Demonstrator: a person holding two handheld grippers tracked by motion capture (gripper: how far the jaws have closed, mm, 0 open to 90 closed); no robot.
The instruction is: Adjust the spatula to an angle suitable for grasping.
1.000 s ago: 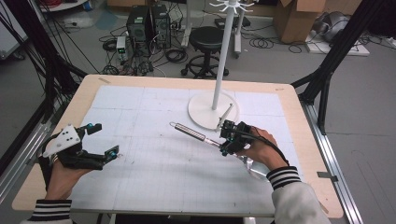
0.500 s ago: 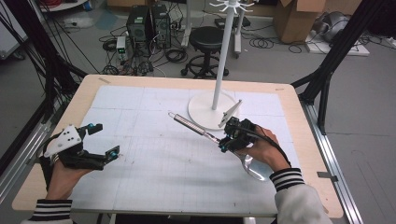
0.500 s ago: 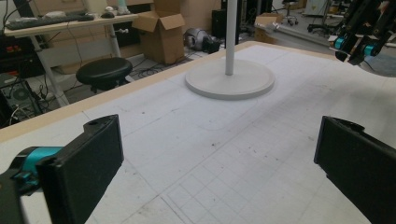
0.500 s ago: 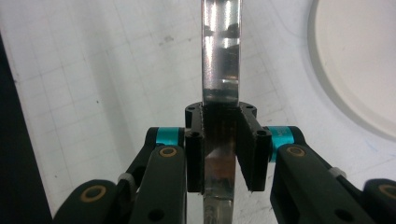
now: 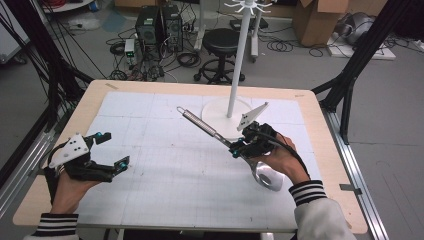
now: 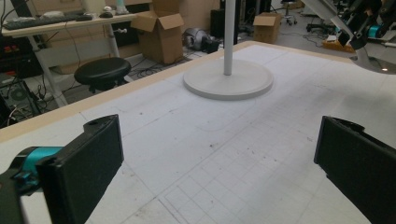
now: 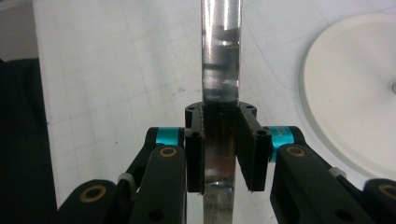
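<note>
While the right gripper (image 5: 239,148) clamps the metal ladle (image 5: 220,137) by its handle (both pads pressed flat against the shiny shaft in the right gripper view), the ladle slants across the white mat (image 5: 165,170), its bowl low beside the right hand and its hooked end raised near the rack base (image 5: 220,111). Well apart at the left edge, the left gripper (image 5: 111,151) hovers with jaws spread wide, nothing between them.

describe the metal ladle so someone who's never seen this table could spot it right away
Start at the white stand on the white mat. Just in front of its round base, the right tongs clamp the ladle, a long shiny steel handle slanting up, bowl by the hand. It is the one metal utensil here.
</note>
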